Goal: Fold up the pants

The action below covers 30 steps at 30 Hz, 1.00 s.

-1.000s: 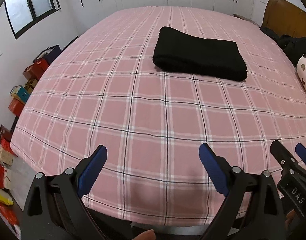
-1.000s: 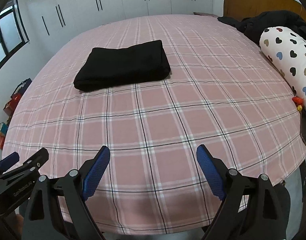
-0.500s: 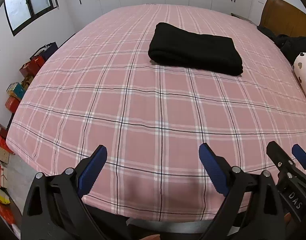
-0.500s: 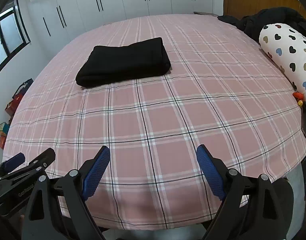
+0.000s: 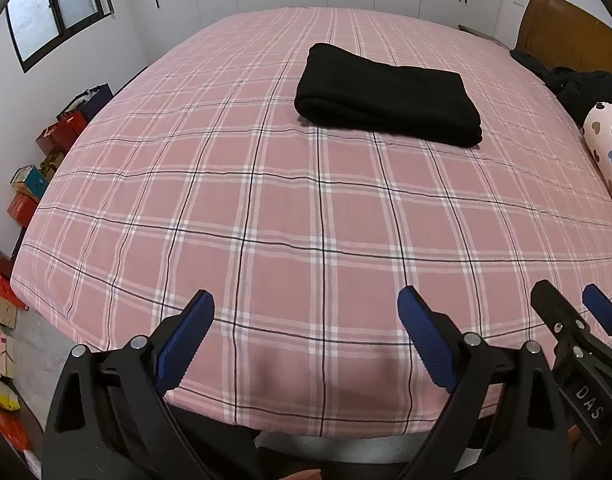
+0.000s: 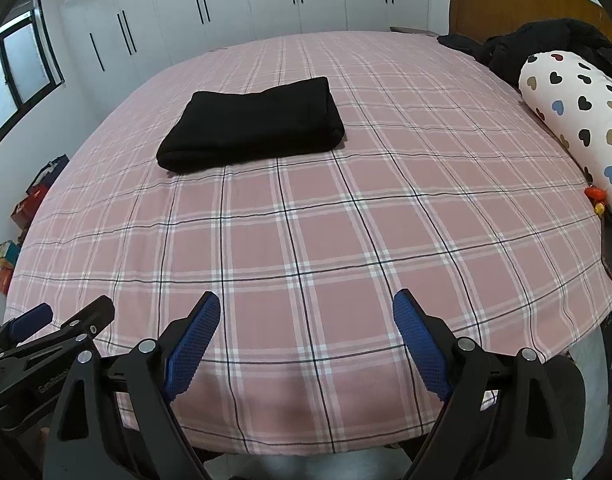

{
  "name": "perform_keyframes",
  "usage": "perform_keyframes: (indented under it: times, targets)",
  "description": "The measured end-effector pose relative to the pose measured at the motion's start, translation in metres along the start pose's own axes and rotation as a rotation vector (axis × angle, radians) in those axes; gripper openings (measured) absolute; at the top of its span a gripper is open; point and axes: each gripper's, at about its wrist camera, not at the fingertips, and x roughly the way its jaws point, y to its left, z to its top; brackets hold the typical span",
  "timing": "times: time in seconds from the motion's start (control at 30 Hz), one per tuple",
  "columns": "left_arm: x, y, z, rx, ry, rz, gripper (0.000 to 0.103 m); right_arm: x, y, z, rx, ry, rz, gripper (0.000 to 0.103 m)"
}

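Pants (image 5: 388, 94) folded, well ahead, long axis crosswise; neither arm clearly nearer. My left gripper (image 5: 306, 332), right gripper (image 6: 306, 336) both spread wide, empty.

heart pillow (image 5: 608, 152) cut off; floor boxes (image 5: 24, 184) indistinct
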Motion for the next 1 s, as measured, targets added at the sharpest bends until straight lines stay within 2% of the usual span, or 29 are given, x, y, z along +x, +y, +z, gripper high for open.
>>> perform_keyframes:
  times: [0.57,0.73,0.8,1.0]
  targets:
    - [-0.0025,-0.0087,-0.0036,0.045,-0.013,0.017,0.089,-0.0019,-0.0026,0.0022,0.007,-0.004,0.01,0.086]
    - [-0.0056,-0.0069,-0.004,0.019,-0.025,-0.034,0.09,-0.0018,-0.0042,0.0013,0.013,-0.002,0.013,0.086]
    - [-0.0055,-0.0071,-0.0044,0.02,-0.032,-0.025,0.09,-0.0022,-0.0046,0.0008,0.014,-0.002,0.012,0.086]
    - [-0.0007,-0.0087,-0.0063,0.043,-0.003,-0.012,0.09,-0.003,-0.0055,-0.0009,0.02,-0.004,0.01,0.086]
